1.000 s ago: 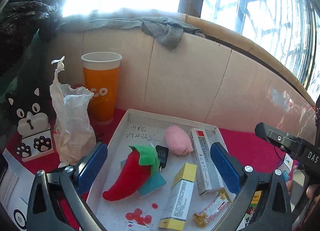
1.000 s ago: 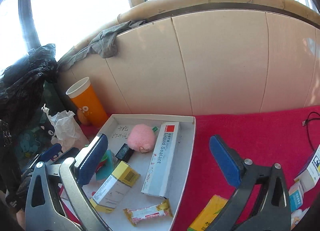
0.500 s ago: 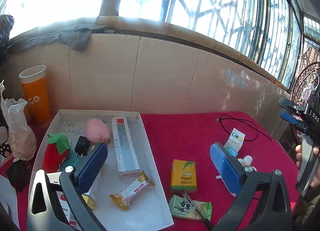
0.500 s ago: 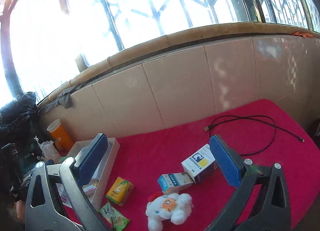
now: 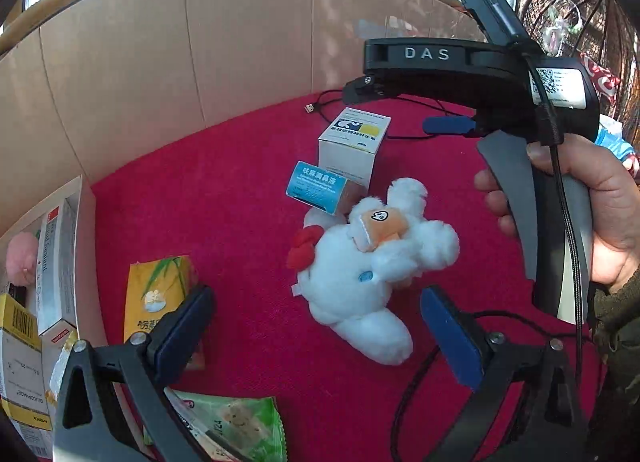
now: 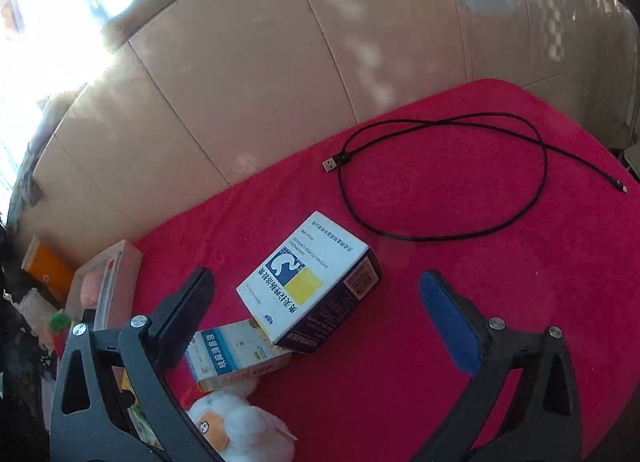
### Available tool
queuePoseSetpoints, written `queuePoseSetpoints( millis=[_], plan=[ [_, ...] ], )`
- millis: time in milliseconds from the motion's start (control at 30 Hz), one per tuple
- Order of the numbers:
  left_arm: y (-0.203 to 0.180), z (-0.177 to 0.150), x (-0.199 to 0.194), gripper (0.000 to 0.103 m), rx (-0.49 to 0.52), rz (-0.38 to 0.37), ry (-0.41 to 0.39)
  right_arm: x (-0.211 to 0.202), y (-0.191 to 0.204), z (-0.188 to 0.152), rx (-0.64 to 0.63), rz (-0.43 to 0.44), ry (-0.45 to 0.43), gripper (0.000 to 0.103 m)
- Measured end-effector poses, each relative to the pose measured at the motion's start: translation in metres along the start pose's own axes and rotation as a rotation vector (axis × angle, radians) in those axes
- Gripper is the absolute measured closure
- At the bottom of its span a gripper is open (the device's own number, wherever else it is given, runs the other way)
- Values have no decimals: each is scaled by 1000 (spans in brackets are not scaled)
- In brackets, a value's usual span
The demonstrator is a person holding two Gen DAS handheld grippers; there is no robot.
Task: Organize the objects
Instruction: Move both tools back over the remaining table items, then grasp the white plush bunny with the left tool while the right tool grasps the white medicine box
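Note:
My left gripper [image 5: 320, 334] is open just above a white plush toy [image 5: 372, 262] lying on the red cloth. Behind the toy lie a small blue-and-white box [image 5: 320, 186] and a larger white box with a blue and yellow label [image 5: 354, 140]. My right gripper [image 6: 320, 318] is open and hovers over that larger box [image 6: 308, 282]; the small blue box [image 6: 236, 354] and the plush toy [image 6: 244, 430] sit below it. The right gripper also shows in the left wrist view [image 5: 448, 124], held in a hand at the right.
A white tray [image 5: 86, 230] at the left holds boxes and a pink ball [image 5: 18, 258]. A yellow-green packet [image 5: 158, 294] and a green packet [image 5: 236, 422] lie beside it. A black USB cable [image 6: 440, 182] loops near the tiled wall. An orange cup [image 6: 46, 266] stands far left.
Both grippers have swung right, away from the tray, and dropped closer to the cloth. The left now hangs over the plush toy, the right over the larger box. Both stay open.

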State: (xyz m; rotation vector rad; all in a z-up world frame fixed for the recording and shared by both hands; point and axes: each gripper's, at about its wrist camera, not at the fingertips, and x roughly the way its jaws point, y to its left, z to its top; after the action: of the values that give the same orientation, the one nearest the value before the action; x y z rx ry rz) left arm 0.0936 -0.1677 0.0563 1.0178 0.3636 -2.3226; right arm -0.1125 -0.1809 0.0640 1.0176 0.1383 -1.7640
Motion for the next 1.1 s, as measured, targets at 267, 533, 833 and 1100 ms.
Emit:
queuePoseSetpoints(
  millis=[267,533,833,1100],
  plan=[
    [5,14,25,0,-13,-22,12,47,37,8,-54,-177,89,1],
    [-9,15,37,1,16,-75,46,46,19,1,-130,-115,181,30],
    [1,4,27,38,-68,-141,48,7,-16,-11,-140,-62,104,48],
    [-1,-2,-9,38,-99,-175,-20,-38,-40,-26,-37,5,-8,50]
  ],
)
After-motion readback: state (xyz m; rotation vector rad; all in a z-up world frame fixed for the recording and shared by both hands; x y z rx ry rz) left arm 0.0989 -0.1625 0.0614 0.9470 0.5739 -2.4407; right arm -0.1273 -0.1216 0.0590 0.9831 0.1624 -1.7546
